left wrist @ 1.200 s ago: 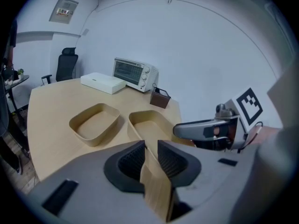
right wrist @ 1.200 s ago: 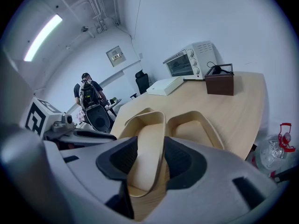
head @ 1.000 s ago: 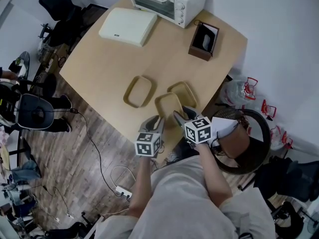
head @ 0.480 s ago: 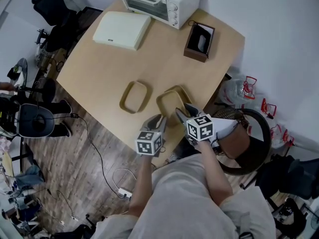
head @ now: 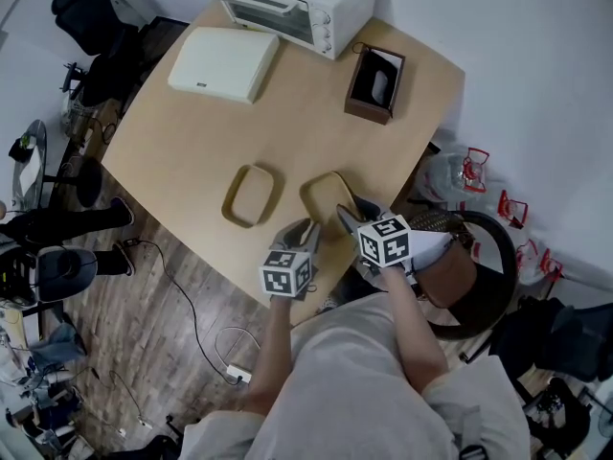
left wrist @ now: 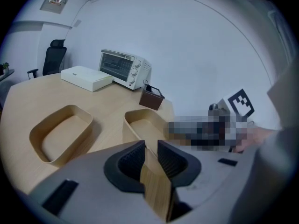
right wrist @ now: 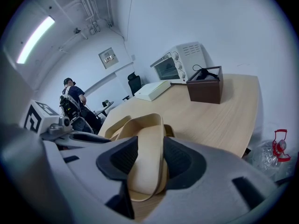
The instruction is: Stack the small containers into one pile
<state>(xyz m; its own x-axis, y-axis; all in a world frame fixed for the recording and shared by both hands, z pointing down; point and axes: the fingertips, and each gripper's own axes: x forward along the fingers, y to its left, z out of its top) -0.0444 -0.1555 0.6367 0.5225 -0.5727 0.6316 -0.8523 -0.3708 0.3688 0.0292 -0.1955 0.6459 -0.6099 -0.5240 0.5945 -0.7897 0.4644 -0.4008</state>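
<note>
Both grippers hold one oval wooden container near the table's front edge. My left gripper is shut on its thin near wall. My right gripper is shut on its rounded right end. In the right gripper view a second rim shows just under the held container, so it sits on another one. A separate empty container lies to the left, also seen in the left gripper view as the container.
At the table's far side stand a white toaster oven, a flat white box and a brown open box. The table's front edge runs just under the grippers. A person sits behind the table.
Three separate containers showed a second ago; now the held one covers the right-hand one, leaving two outlines. Both grippers moved with it, still shut on it.
</note>
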